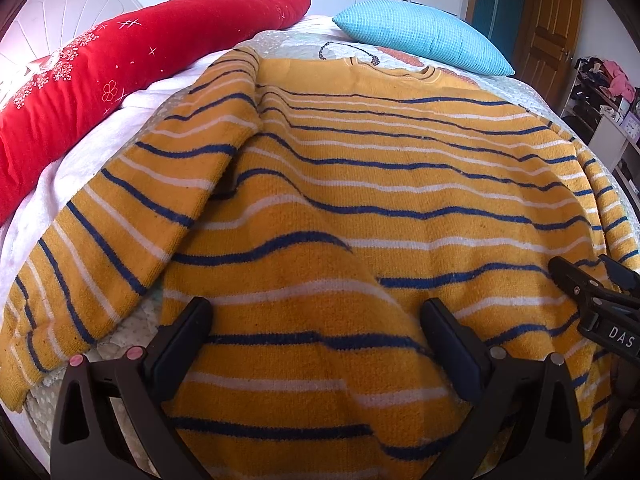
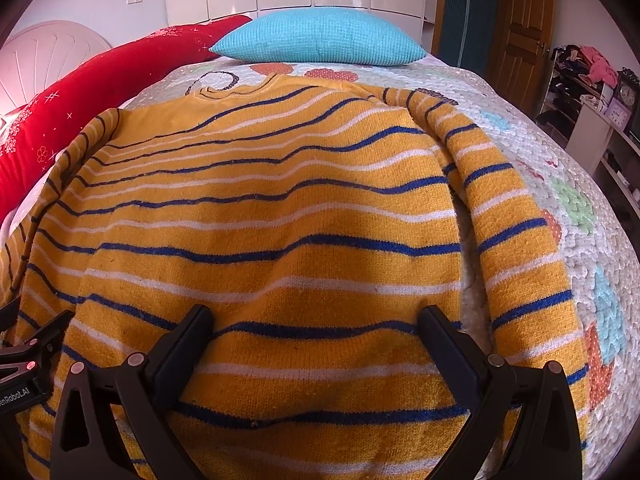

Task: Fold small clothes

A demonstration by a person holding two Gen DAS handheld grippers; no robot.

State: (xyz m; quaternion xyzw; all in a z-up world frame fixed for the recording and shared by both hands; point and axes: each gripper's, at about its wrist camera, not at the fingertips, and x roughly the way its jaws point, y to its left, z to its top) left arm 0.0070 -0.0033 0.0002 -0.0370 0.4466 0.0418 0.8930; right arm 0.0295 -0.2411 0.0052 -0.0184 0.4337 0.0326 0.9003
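A yellow sweater (image 1: 360,168) with blue and white stripes lies spread on the bed, collar at the far end. It also shows in the right wrist view (image 2: 272,200). Its left sleeve (image 1: 132,208) lies along the left side, its right sleeve (image 2: 512,220) along the right. My left gripper (image 1: 316,320) is open, its jaws wide apart over the sweater's lower left part. My right gripper (image 2: 316,328) is open over the lower right part. The right gripper also shows at the right edge of the left wrist view (image 1: 596,280).
A red pillow (image 1: 100,80) lies along the left of the bed, a turquoise cushion (image 1: 420,36) at the far end. The quilted bedspread (image 2: 568,200) shows to the right. A shelf with a clock (image 2: 624,92) and a wooden door (image 2: 524,24) stand beyond.
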